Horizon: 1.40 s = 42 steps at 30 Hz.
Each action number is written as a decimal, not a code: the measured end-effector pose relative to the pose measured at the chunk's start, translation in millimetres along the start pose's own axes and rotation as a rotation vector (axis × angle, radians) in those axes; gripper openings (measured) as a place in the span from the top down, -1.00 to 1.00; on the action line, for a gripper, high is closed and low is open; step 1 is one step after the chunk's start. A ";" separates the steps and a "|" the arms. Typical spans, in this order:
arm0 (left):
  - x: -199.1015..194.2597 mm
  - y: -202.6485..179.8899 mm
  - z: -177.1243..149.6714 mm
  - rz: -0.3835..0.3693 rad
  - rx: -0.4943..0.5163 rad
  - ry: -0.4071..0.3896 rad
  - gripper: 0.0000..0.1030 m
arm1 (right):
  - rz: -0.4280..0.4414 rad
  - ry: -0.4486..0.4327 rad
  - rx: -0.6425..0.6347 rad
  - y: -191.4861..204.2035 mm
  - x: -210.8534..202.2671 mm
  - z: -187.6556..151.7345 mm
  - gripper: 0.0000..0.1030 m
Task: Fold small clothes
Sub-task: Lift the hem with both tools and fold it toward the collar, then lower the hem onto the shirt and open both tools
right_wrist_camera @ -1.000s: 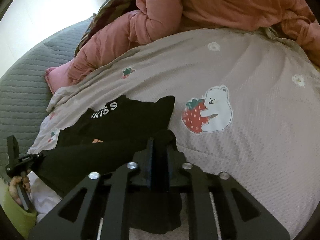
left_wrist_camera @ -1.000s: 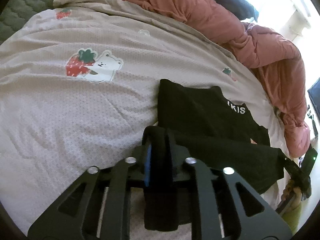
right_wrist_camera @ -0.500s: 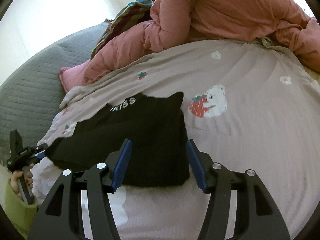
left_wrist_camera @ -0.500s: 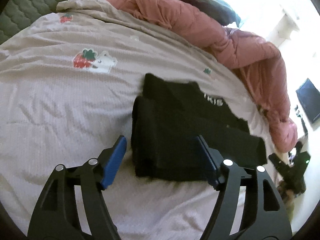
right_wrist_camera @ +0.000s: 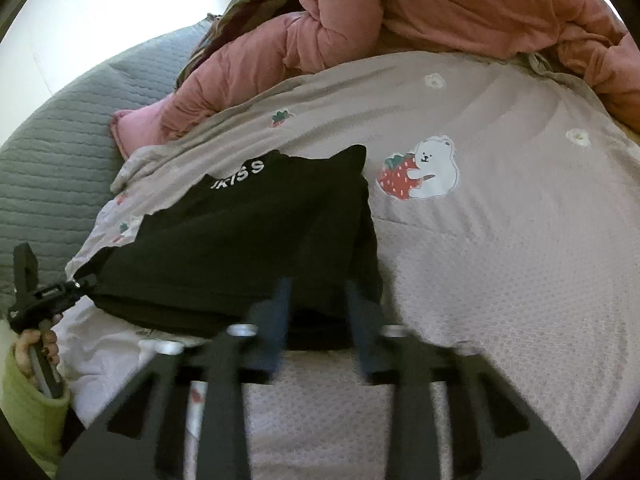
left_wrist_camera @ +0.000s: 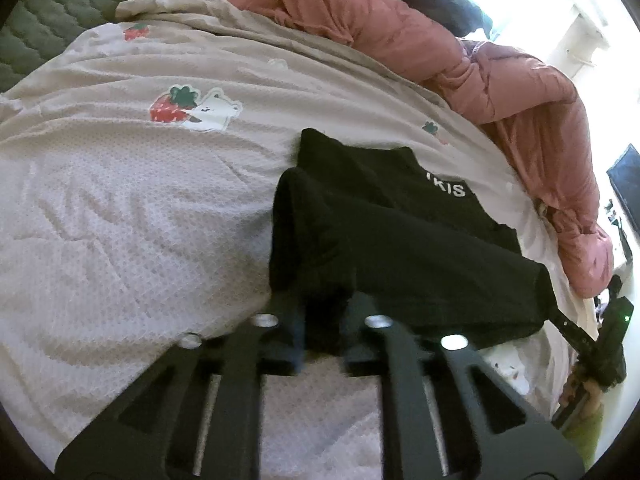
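Your folded black garment with white lettering [left_wrist_camera: 400,236] lies on the bed, on a pale textured cover printed with a strawberry and white bear [left_wrist_camera: 120,240]. The lettered band sits at the far edge; a folded-over layer lies across the near half.

Your left gripper [left_wrist_camera: 324,328] has its jaws narrowed around the near edge of the garment, at its left corner. Black cloth fills the gap between the fingers, but motion blur prevents confirming a full clamp.

Your right gripper [right_wrist_camera: 316,320] stands at the garment's near right corner. Its jaws show a moderate gap with dark cloth between them; the blur leaves contact unconfirmed.

In the right wrist view, the other gripper meets the garment's opposite corner, held by a hand in a light green sleeve [right_wrist_camera: 28,396].

A rumpled pink quilted duvet [right_wrist_camera: 440,12] lies piled beyond the garment. A grey quilted headboard [right_wrist_camera: 52,152] stands alongside.
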<state>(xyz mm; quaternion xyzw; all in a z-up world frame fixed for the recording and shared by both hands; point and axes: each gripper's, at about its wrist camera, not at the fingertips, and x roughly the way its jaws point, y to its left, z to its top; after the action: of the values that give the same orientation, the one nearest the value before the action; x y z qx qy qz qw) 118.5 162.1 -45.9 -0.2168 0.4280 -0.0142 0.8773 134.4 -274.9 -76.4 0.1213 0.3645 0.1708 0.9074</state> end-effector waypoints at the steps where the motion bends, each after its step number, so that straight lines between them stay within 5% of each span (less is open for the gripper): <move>1: -1.0 -1.0 1.7 -0.006 0.002 -0.003 0.96 | 0.007 -0.008 0.005 -1.1 -2.1 1.7 0.79; 12: 1.1 -18.3 63.8 -0.085 -0.033 -0.040 0.96 | 0.056 -0.135 -0.017 6.3 -6.4 63.7 0.82; 22: 62.4 15.2 116.2 -0.104 -0.247 0.031 0.90 | 0.071 -0.127 0.114 -8.2 47.8 127.1 0.82; 25: 77.5 25.4 120.7 -0.135 -0.297 0.043 0.68 | 0.026 -0.102 0.135 -14.1 72.1 138.8 0.67; 28: 83.6 42.5 119.4 -0.218 -0.393 0.029 0.07 | -0.039 -0.096 0.171 -25.8 89.1 145.0 0.64; 30: 79.4 54.6 117.5 -0.225 -0.426 -0.002 0.05 | -0.076 -0.104 0.184 -32.9 92.3 145.0 0.62; 34: 64.6 63.6 110.0 -0.162 -0.369 -0.033 0.05 | -0.093 -0.121 0.144 -34.7 86.4 135.3 0.15; 42: 65.8 39.0 80.7 -0.044 -0.141 0.008 0.05 | -0.185 -0.036 -0.103 -11.7 100.2 109.6 -0.03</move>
<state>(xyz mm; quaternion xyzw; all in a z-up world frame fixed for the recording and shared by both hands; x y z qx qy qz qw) 215.0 213.2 -66.7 -0.2872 0.4266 -0.0042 0.8576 281.8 -256.1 -65.3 0.0436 0.3483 0.1027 0.9307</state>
